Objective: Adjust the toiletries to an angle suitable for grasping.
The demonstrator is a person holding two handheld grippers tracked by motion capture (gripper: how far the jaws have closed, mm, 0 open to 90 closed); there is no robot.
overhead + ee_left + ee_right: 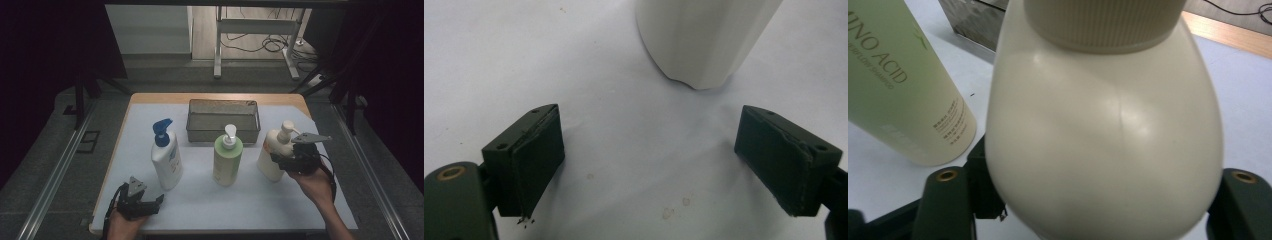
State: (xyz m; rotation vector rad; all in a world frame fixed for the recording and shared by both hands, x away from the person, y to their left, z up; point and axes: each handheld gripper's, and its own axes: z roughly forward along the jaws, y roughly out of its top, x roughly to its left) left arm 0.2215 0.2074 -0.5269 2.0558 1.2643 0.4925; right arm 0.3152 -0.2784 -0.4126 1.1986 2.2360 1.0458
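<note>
1. Three pump bottles stand upright in a row across the worktop: a white bottle with a blue pump at the left, a green bottle in the middle, and a cream bottle at the right.
2. One metal mesh basket sits behind the green bottle, near the far edge of the worktop.
3. Two grippers are in play, one in each hand.
4. The blue-pump bottle and the green bottle stand well apart, and the green and cream bottles have a clear gap between them as well.
5. A wide strip of bare worktop lies between the bottles and the near edge, and open surface lies to the left of the blue-pump bottle.
6. The cream bottle stands near the right side of the worktop, just in front of the basket's right corner.
7. The left gripper rests low at the near left corner, its jaws spread wide with nothing between them; in the left gripper view the base of the white bottle stands just ahead, apart from the jaws.
8. The right gripper is at the cream bottle, its jaws set on either side of the bottle's lower body.
9. Whether the right jaws press on the bottle or merely flank it, I cannot tell.
</note>
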